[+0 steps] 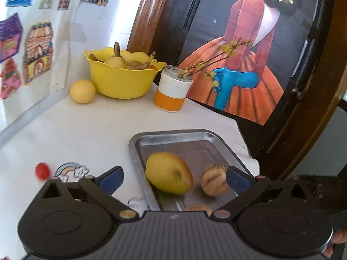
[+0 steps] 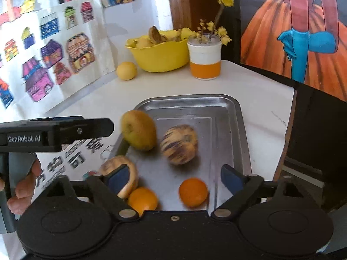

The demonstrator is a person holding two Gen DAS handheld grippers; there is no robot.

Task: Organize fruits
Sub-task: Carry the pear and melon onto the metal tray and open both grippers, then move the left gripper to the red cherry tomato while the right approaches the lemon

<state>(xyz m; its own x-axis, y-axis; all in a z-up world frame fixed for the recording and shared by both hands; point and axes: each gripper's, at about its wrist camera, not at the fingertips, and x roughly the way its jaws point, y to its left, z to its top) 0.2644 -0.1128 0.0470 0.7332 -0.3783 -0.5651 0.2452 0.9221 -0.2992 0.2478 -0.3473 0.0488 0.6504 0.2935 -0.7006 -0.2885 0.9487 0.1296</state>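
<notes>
A metal tray [image 1: 173, 137] [image 2: 229, 106] lies on the white table. In it are a yellow apple [image 1: 169, 173] [image 2: 138, 130], a striped round fruit [image 1: 213, 182] [image 2: 179, 144], a second striped fruit [image 2: 130, 169] and two oranges [image 2: 193, 191] [image 2: 143, 199]. My left gripper [image 1: 174, 178] is open, its jaws either side of the apple and striped fruit, just above them. My right gripper [image 2: 173, 178] is open over the tray's near end, above the oranges. The left gripper also shows in the right wrist view [image 2: 86, 127] beside the apple.
A yellow bowl [image 1: 121, 80] [image 2: 160, 56] of fruit and peels stands at the back, with a lemon [image 1: 82, 91] [image 2: 126, 70] beside it. An orange-and-white jar [image 1: 172, 88] [image 2: 205, 58] holds twigs. A small red tomato [image 1: 42, 170] lies left.
</notes>
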